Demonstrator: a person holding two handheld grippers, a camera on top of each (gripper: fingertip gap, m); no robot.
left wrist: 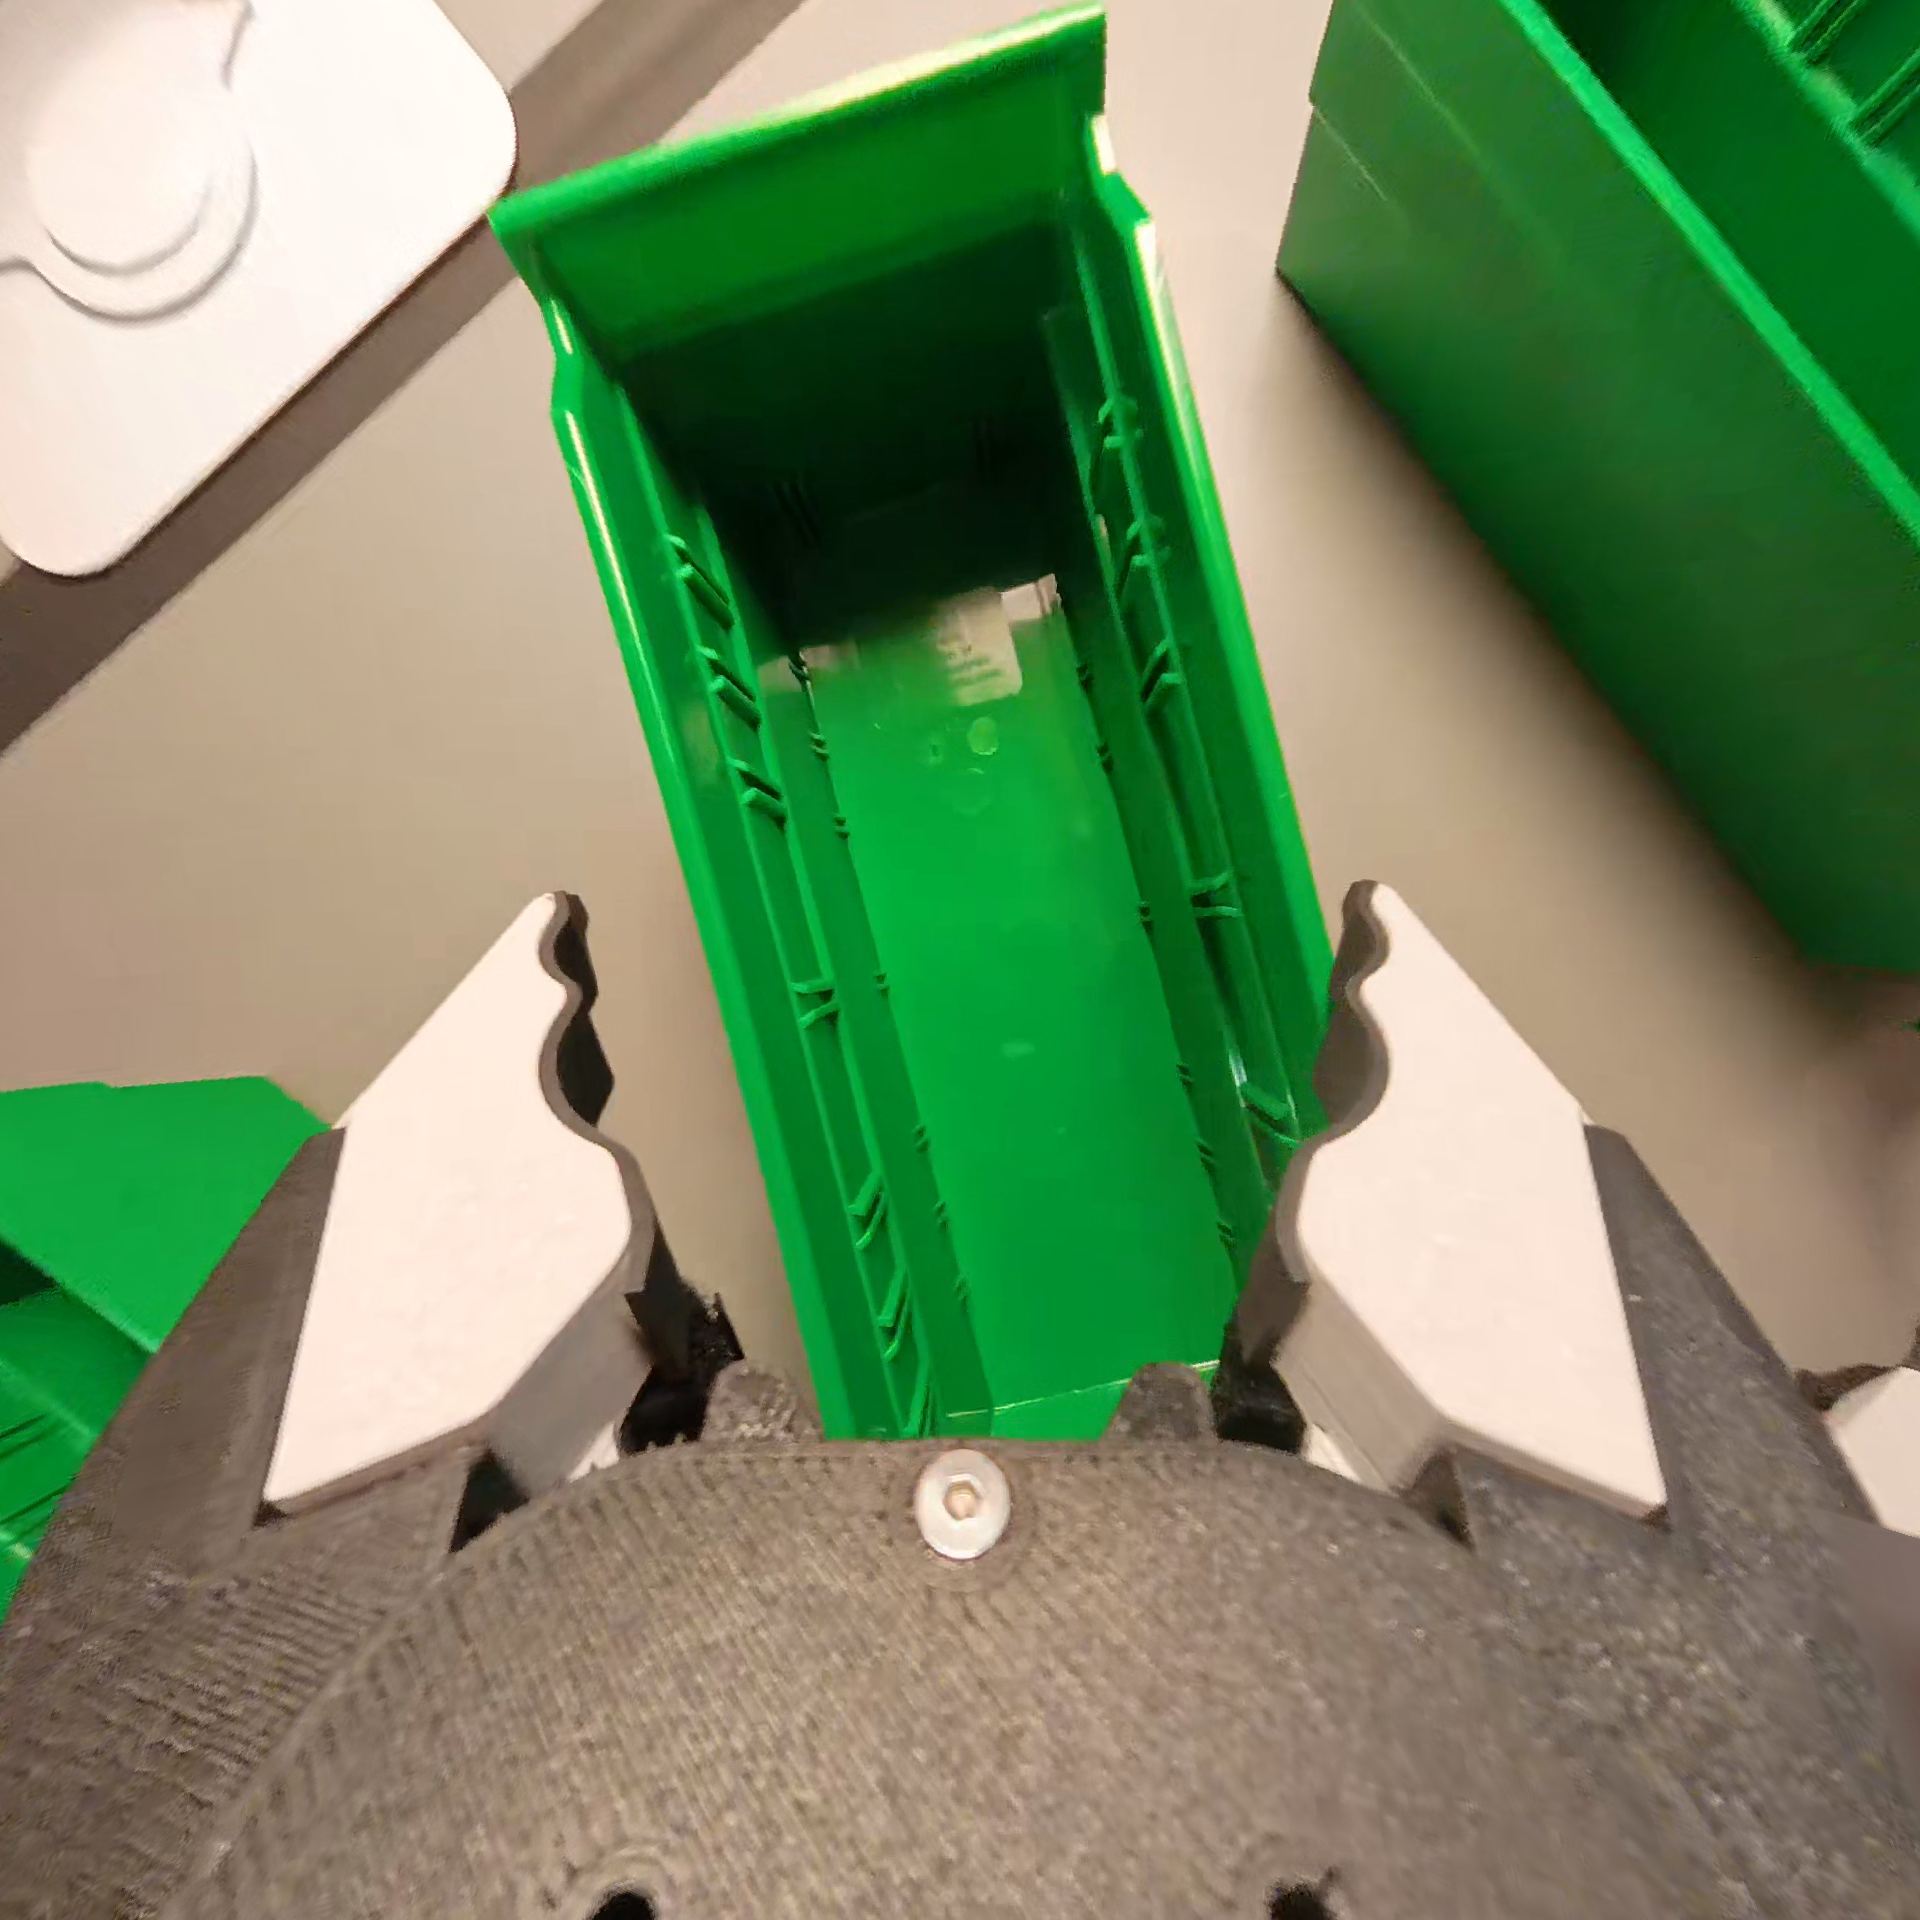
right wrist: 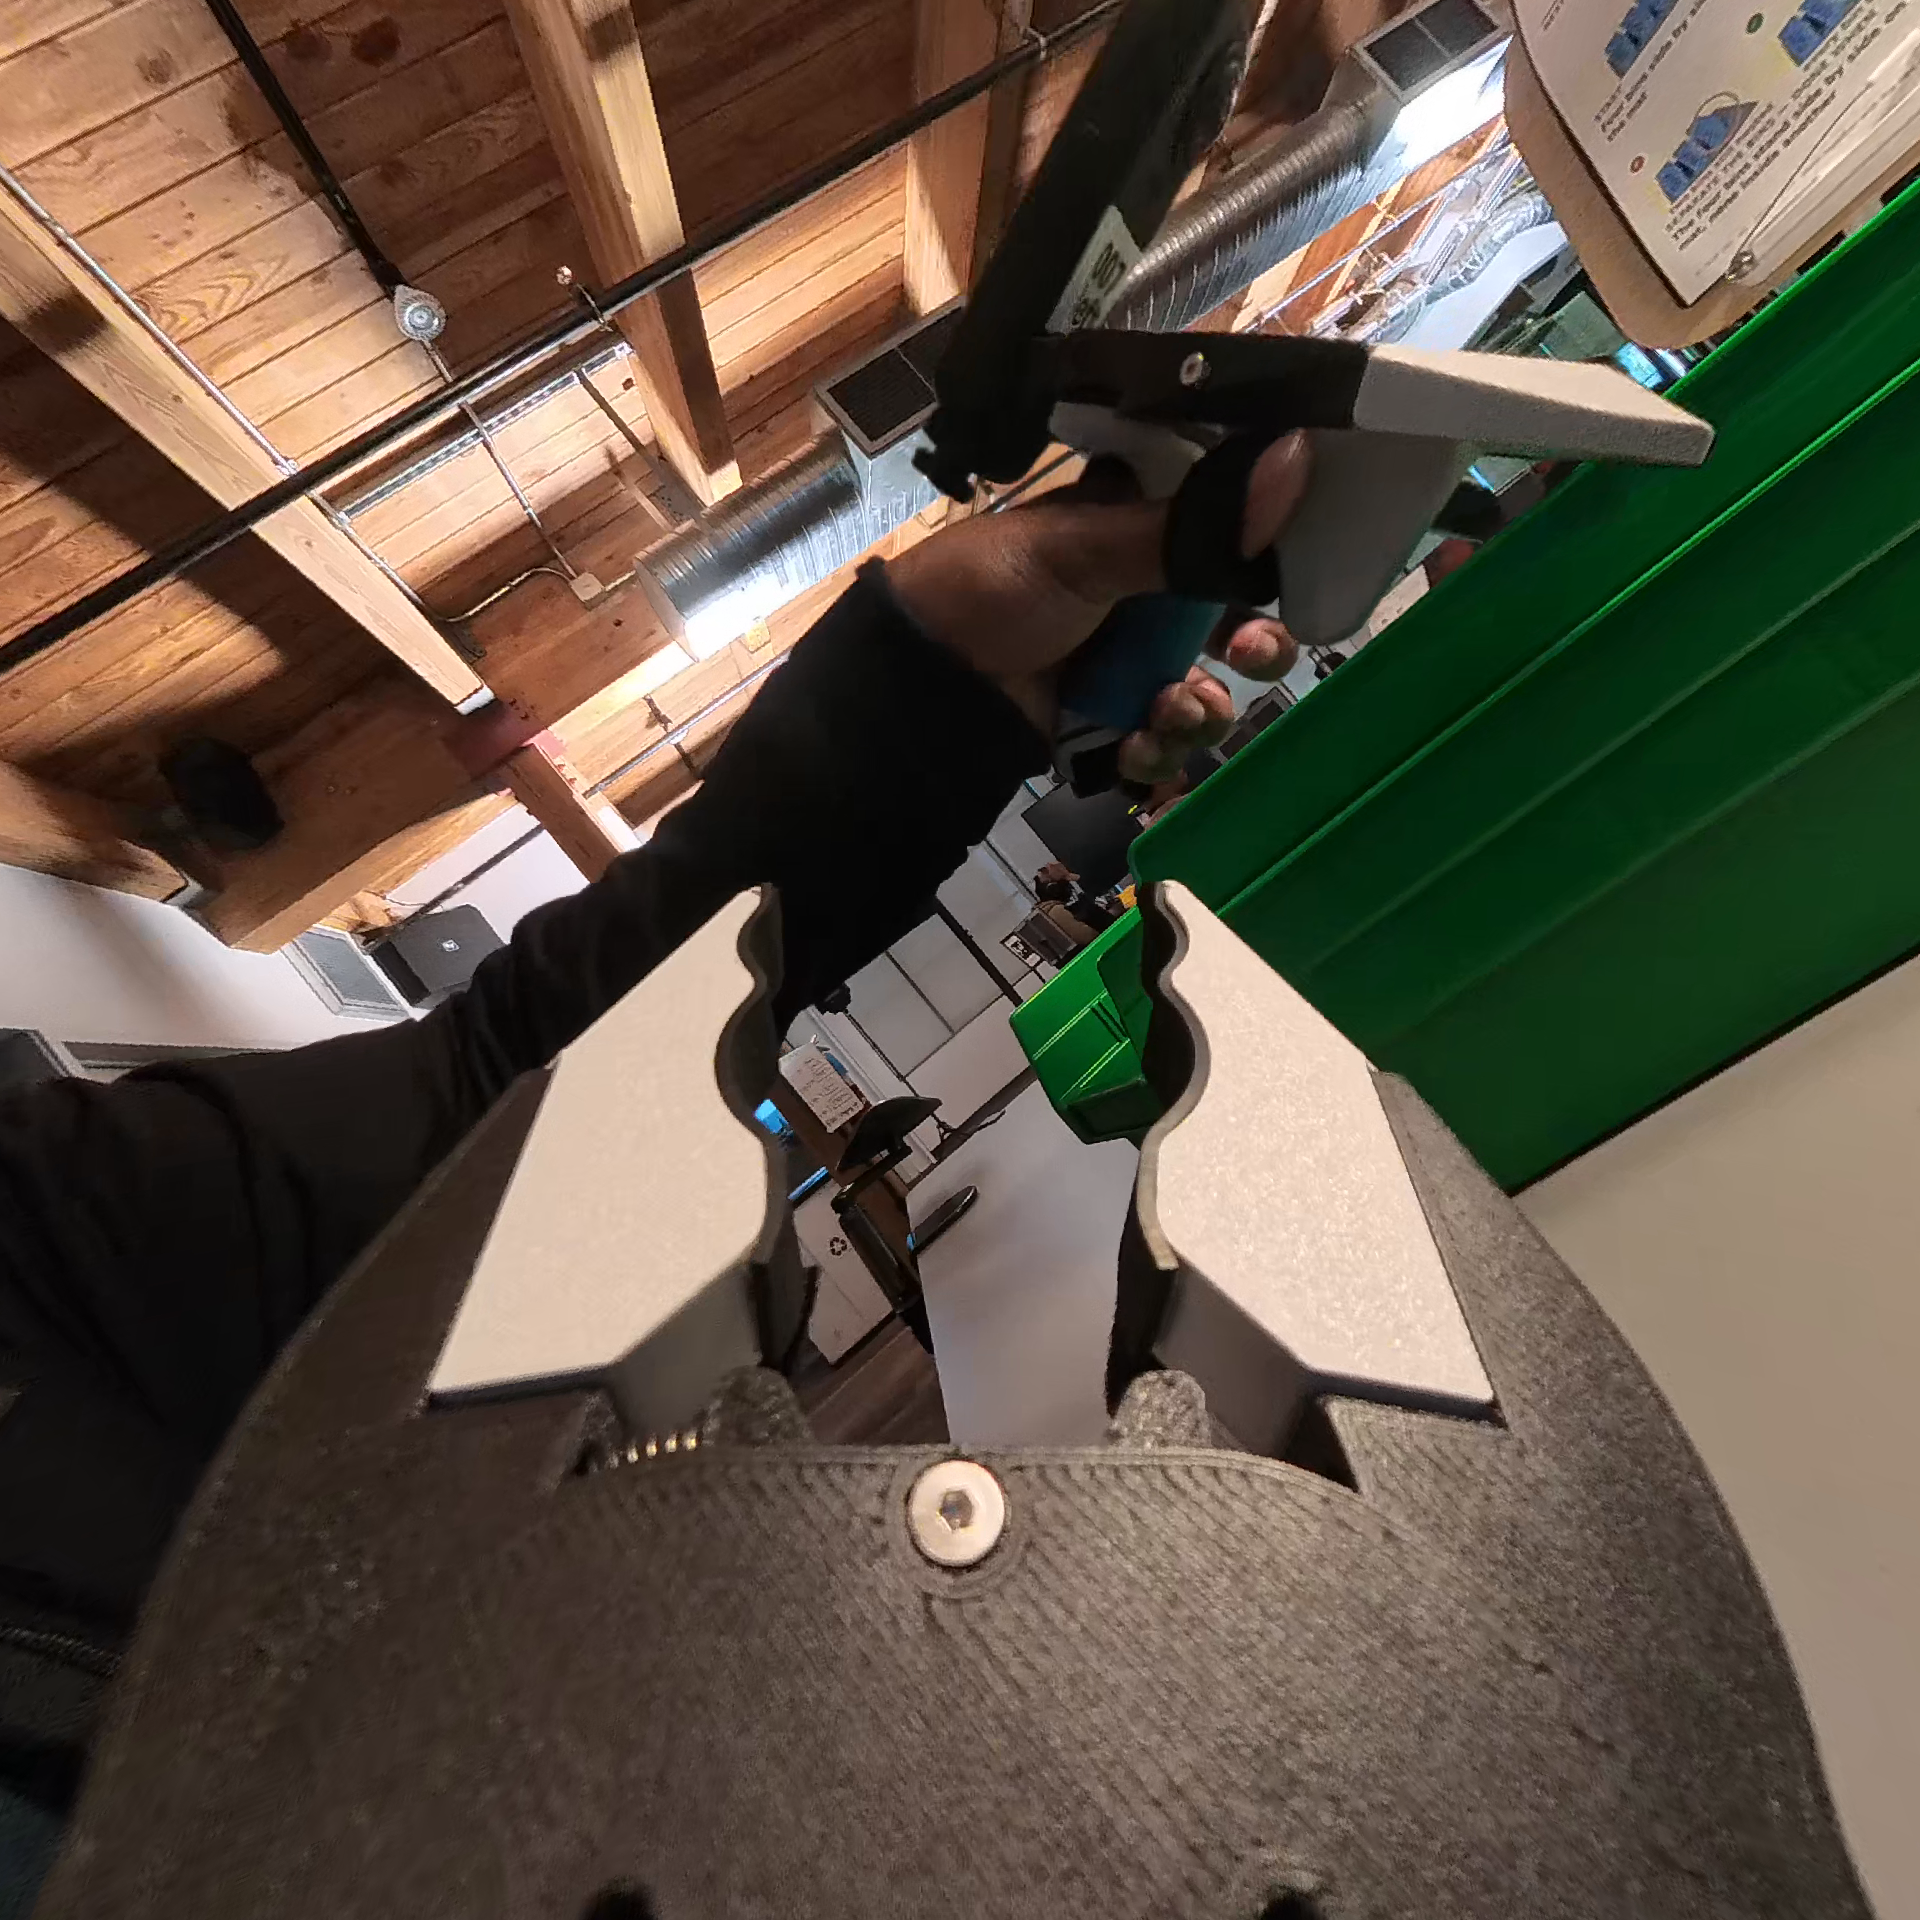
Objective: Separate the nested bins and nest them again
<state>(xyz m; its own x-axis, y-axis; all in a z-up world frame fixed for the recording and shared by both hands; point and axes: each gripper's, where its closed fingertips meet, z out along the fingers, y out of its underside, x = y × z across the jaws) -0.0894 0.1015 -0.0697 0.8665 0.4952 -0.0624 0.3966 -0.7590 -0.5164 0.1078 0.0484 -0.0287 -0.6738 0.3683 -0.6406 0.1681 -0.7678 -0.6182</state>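
Between the left gripper's (left wrist: 961, 997) spread, released fingers stands a long green bin (left wrist: 935, 727), with another green bin (left wrist: 1621, 468) at two o'clock. Fingers of the right gripper (right wrist: 961, 1018) are parted, gripping nothing, with a green bin's corner (right wrist: 1091, 1049) at three o'clock.

Left downward, right upward, perhaps sideways

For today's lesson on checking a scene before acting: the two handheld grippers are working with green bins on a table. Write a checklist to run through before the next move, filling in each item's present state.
1. Left gripper open: ok, its fingers stand wide apart.
2. Narrow green bin free of the left pads: ok on the left side, where table shows between; on the right, cannot tell.
3. Narrow bin holds no other bin: ok, its floor shows bare.
4. Right gripper holds nothing: ok, room shows through the gap.
5. Large green bin clear of the right gripper: cannot tell, it lies close beside one finger.
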